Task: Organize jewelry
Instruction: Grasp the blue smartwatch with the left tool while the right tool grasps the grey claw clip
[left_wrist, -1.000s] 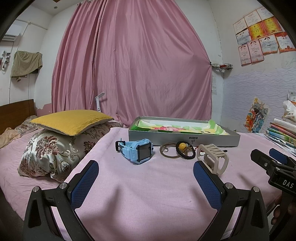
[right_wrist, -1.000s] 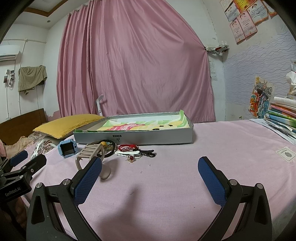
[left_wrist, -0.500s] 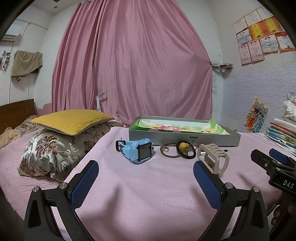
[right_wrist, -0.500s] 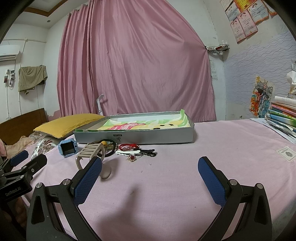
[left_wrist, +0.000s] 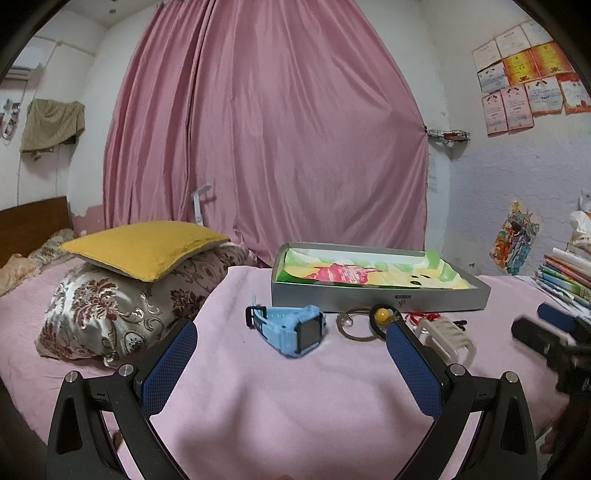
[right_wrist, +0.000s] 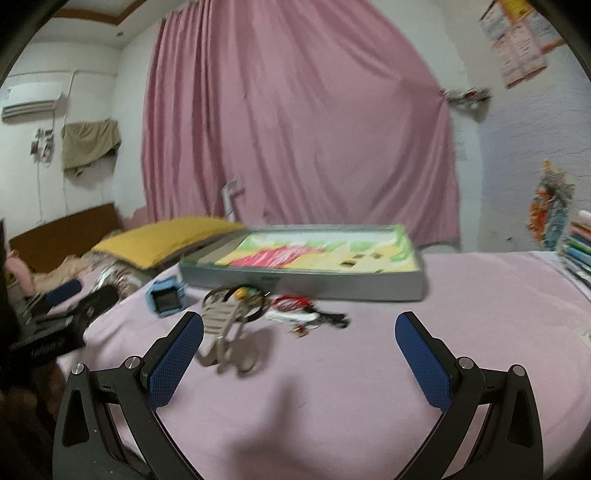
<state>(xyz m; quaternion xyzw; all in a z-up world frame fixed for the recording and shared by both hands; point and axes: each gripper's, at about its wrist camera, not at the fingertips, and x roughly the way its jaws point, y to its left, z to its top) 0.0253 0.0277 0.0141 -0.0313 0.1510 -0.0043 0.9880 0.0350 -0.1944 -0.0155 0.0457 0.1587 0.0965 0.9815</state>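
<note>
Since nothing is gripped yet, we list what we see from largest to smallest, placing each against the tray.

Bed (left_wrist: 295, 387): pink cover, soft and slightly rumpled; it carries the tray and all the jewelry.

Tray (left_wrist: 369, 297): shallow grey box with a colourful paper lining, holding no jewelry that we can see; we judge it the place for the pieces.

Left gripper (left_wrist: 291, 363): jaws spread wide, holding nothing, in front of the tray and lined up with the blue watch.

Right gripper (right_wrist: 299, 354): jaws likewise wide apart and empty, in front of the tray; its view is blurred.

Blue watch (left_wrist: 291, 330): just in front of the tray's left end, lying on its side.

Beige cuff (left_wrist: 448, 338): slatted, in front of the tray, right of the watch.

Ring bangles (left_wrist: 354, 325): thin loops with a yellow bead, between watch and cuff, near the tray's front wall.

Red and black bits (right_wrist: 306, 314): a small tangle close to the tray front; too blurred to name.

Risk: we think the crowded pieces could snag together, and the soft cover could bunch under a low jaw.

Room: open cover right of the tray; its low front wall must be cleared.
</note>
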